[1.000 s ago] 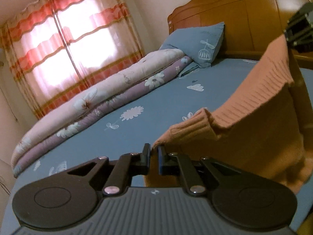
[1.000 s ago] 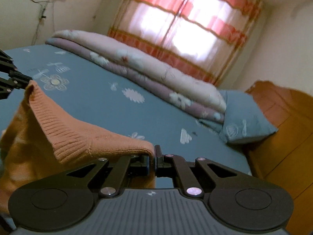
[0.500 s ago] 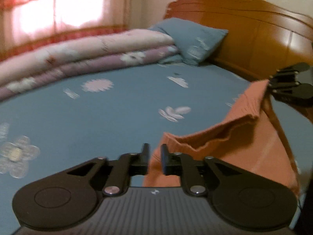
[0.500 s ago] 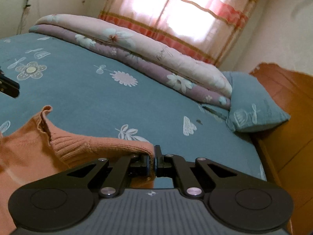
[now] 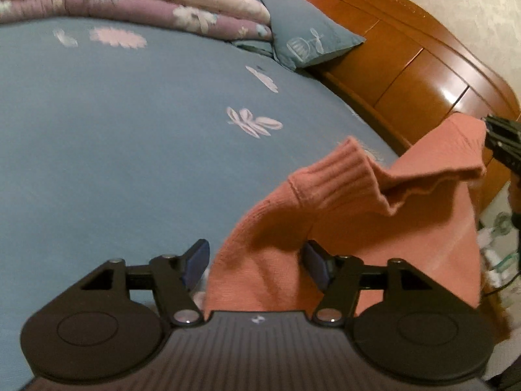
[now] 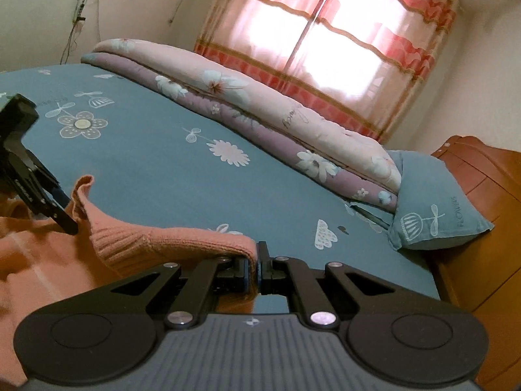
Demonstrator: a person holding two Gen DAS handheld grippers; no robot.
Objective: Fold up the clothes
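Note:
An orange knit sweater (image 5: 374,215) lies partly on the blue flowered bed sheet (image 5: 114,150), its ribbed edge folded over. My left gripper (image 5: 255,260) is opening, its jaws spread apart. The sweater's near edge sits between them, and the blue pads (image 5: 195,262) do not press on it. In the right wrist view the right gripper (image 6: 256,268) is shut on a corner of the sweater (image 6: 169,244) and holds it a little above the sheet. The left gripper (image 6: 49,205) shows there at the far left, beside the ribbed edge. The right gripper (image 5: 501,145) appears at the left view's right edge, holding the sweater's far corner.
A rolled pink and purple quilt (image 6: 260,120) lies along the far side of the bed. A blue pillow (image 6: 433,202) leans by the wooden headboard (image 5: 407,62). Striped curtains (image 6: 329,42) cover the window. Small items sit on the floor past the bed's edge (image 5: 498,254).
My left gripper dropped toward the sheet, rolled and let go of the sweater, its jaws spreading. The sweater sank from hanging stretched to lying slack. The right gripper lowered a little, still gripping its corner.

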